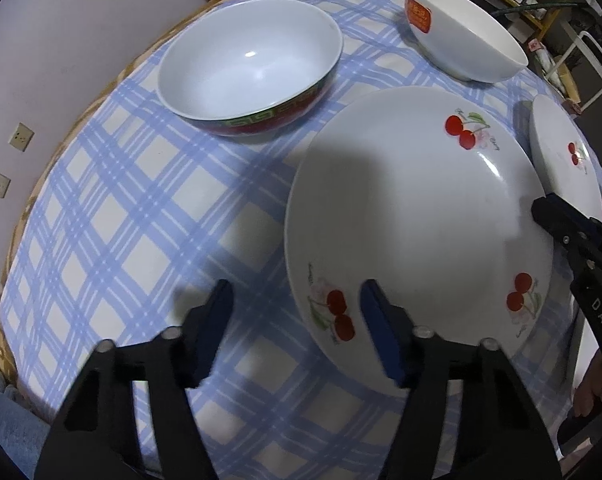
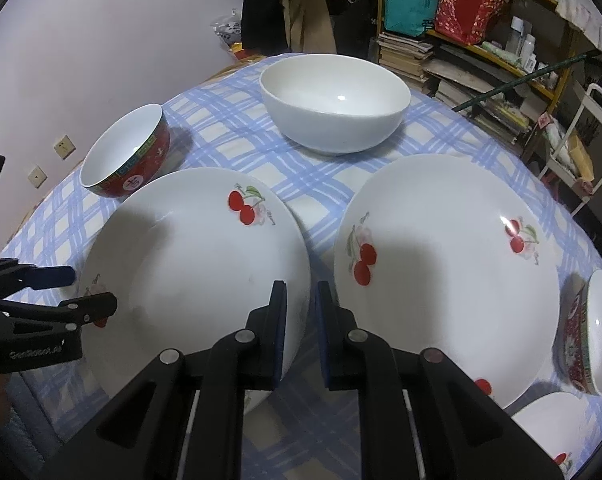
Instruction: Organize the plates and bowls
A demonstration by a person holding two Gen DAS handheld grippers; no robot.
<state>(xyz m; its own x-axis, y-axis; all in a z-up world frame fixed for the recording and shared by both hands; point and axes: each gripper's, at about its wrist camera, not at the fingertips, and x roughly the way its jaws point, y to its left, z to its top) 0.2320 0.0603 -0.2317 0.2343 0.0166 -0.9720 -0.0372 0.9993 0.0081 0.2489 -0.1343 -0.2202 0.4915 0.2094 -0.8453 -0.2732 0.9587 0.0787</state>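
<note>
On the far left of the desk [image 1: 101, 208], with its blue checked cloth, stands the red-banded bowl [image 1: 249, 64], empty and upright. Next comes the left gripper [image 1: 297, 300], its jaws part open and straddling the near-left rim of the left cherry plate [image 1: 413, 216], one finger outside on the cloth, the other over the plate; the pads do not look to be pressing yet. To do this well, I would let the outer finger slide under the rim before the jaws meet. The right gripper [image 2: 301, 300] hangs over the gap beside the right cherry plate [image 2: 453, 280], jaws nearly shut on nothing. The white bowl [image 2: 335, 104] sits behind, and another red bowl [image 2: 589, 336] lies far right.
</note>
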